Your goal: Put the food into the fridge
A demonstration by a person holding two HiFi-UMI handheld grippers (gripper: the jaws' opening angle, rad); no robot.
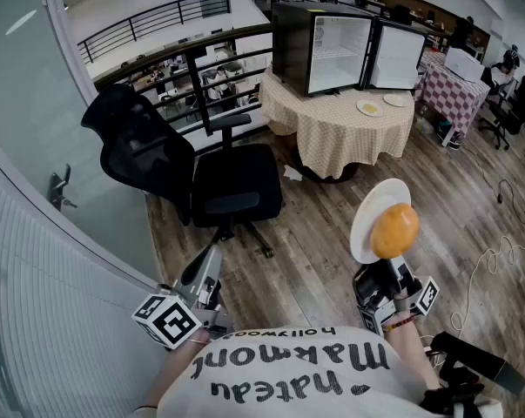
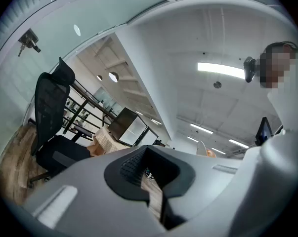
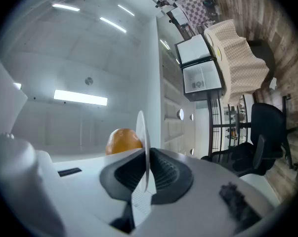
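My right gripper (image 1: 385, 270) is shut on the lower rim of a white plate (image 1: 367, 219), held at chest height. A round orange piece of food (image 1: 395, 229) rests on that plate. In the right gripper view the plate (image 3: 143, 137) stands edge-on between the pads, with the food (image 3: 122, 141) to its left. The small black fridge (image 1: 330, 49) stands far ahead on a round table (image 1: 349, 138), its door (image 1: 396, 56) swung open and the white inside showing. My left gripper (image 1: 212, 252) hangs low at the left, jaws together and holding nothing.
A black office chair (image 1: 205, 185) stands on the wood floor between me and the table. Two more plates (image 1: 369, 107) lie on the checked tablecloth in front of the fridge. A railing (image 1: 184, 68) runs behind the chair, a glass wall lies at the left, and cables (image 1: 497, 255) trail at the right.
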